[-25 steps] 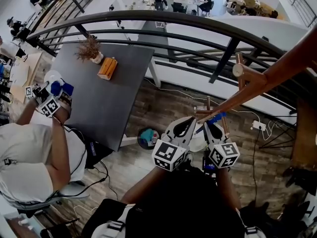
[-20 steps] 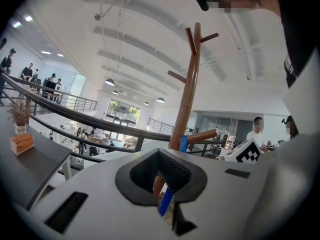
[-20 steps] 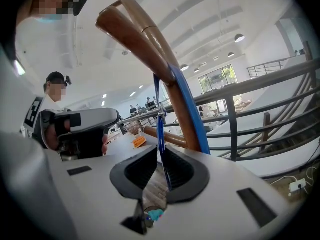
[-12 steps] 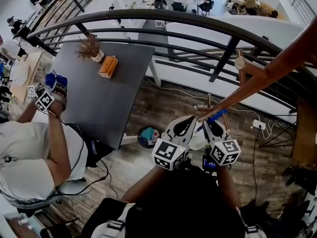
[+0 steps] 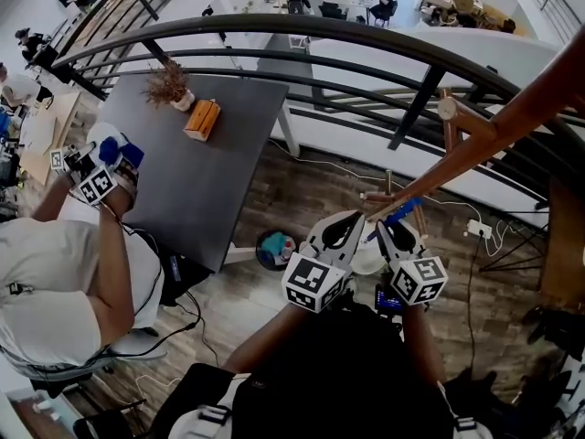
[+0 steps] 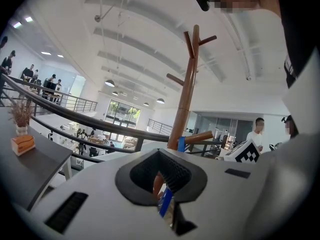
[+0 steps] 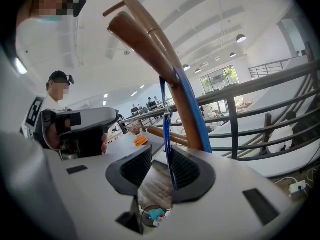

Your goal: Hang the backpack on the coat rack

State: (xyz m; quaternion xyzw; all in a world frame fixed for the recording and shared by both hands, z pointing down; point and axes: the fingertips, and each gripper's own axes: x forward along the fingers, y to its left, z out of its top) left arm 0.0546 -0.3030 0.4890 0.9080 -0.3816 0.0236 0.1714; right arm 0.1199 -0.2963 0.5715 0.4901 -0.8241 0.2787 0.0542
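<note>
The wooden coat rack [image 5: 475, 149] slants from the picture's middle to the upper right. A blue backpack strap [image 5: 403, 210] lies looped over one of its lower pegs. In the left gripper view the rack [image 6: 187, 99] stands upright, with the strap [image 6: 181, 144] on the peg. My left gripper [image 5: 358, 219] [image 6: 162, 196] is shut on a lower part of that strap. My right gripper [image 5: 388, 225] [image 7: 159, 179] has just been opening. The strap [image 7: 192, 109] hangs between its jaws along the right pad, and a gap shows beside it. The backpack's body is hidden under the grippers.
A dark curved railing [image 5: 302, 35] runs behind the rack. A dark table [image 5: 210, 172] at the left carries a dried plant [image 5: 167, 88] and an orange box [image 5: 198, 120]. Another person sits at the left holding a marked gripper [image 5: 101, 179]. A bin [image 5: 272, 250] stands on the wooden floor.
Both of my grippers stay at the peg with the blue strap. The seated person's gripper at the left moved up the picture and came back down.
</note>
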